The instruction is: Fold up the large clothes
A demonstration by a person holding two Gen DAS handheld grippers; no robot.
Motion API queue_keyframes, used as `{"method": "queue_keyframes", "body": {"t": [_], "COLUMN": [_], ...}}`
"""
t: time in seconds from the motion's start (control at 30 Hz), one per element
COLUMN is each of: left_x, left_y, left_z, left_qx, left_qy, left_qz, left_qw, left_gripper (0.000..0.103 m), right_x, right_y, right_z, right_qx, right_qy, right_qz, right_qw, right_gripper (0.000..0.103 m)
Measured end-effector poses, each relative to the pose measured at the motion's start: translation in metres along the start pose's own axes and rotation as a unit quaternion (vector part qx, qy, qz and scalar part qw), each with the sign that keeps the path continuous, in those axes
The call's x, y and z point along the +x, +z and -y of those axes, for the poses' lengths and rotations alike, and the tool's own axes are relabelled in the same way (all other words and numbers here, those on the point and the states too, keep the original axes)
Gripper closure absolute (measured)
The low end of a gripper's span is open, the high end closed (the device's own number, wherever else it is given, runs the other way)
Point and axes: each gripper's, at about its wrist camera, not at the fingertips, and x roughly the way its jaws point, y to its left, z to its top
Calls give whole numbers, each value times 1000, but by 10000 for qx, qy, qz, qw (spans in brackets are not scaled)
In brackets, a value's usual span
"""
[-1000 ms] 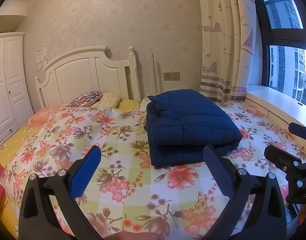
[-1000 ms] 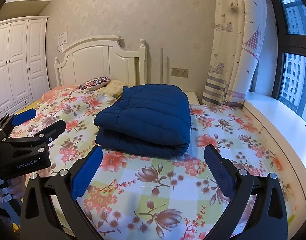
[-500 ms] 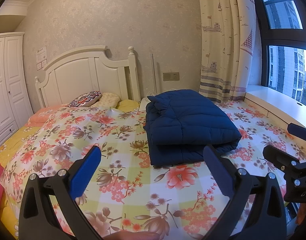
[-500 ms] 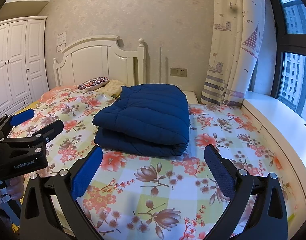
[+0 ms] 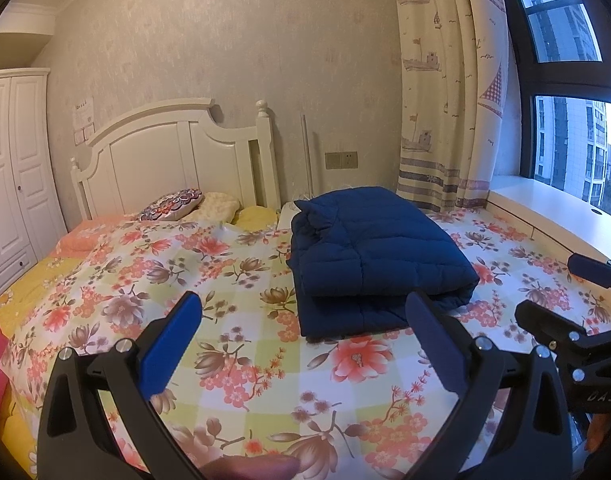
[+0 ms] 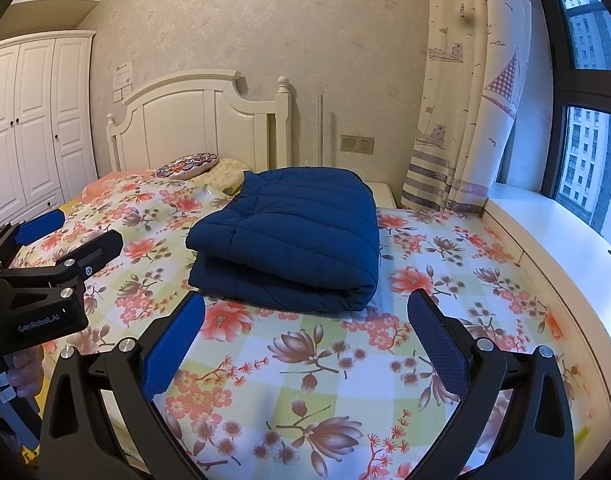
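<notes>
The left gripper [image 5: 303,342] hangs above the floral bedspread [image 5: 241,344] with its blue-padded fingers spread wide and nothing between them, and the right gripper [image 6: 305,342] does the same beside it. Beyond both, apart from either, the navy quilted jacket [image 6: 293,236] lies folded on the bed, toward the headboard [image 6: 193,124] and curtain [image 6: 461,92].

Left gripper [image 5: 303,308] and right gripper [image 6: 305,308] hover side by side, jaws spread wide.
</notes>
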Motion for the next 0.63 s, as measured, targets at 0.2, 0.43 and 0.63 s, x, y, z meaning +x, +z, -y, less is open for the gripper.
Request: {"method": "queue_keyframes", "body": {"t": [0.2,0.43,0.63], "left_x": [0,14,70], "left_y": [1,-1,4], "left_z": [1,-2,-93], "left_qx": [4,85,-548], "left_qy": [-40,-408,26], "left_qz": [2,-96,-873], "left_qw": [10000,9991,9947], "left_gripper": [2,2,2], "right_x": [1,12,22], "right_y": [-3,-5,22], "right_z": [0,7,107], "right_qx": [-40,-52,-174], "right_qy": [14,6,-1382], "right_qz": [-29,-162,-327], "right_qw": [10000,9999,9897], "right_gripper": [6,6,6]}}
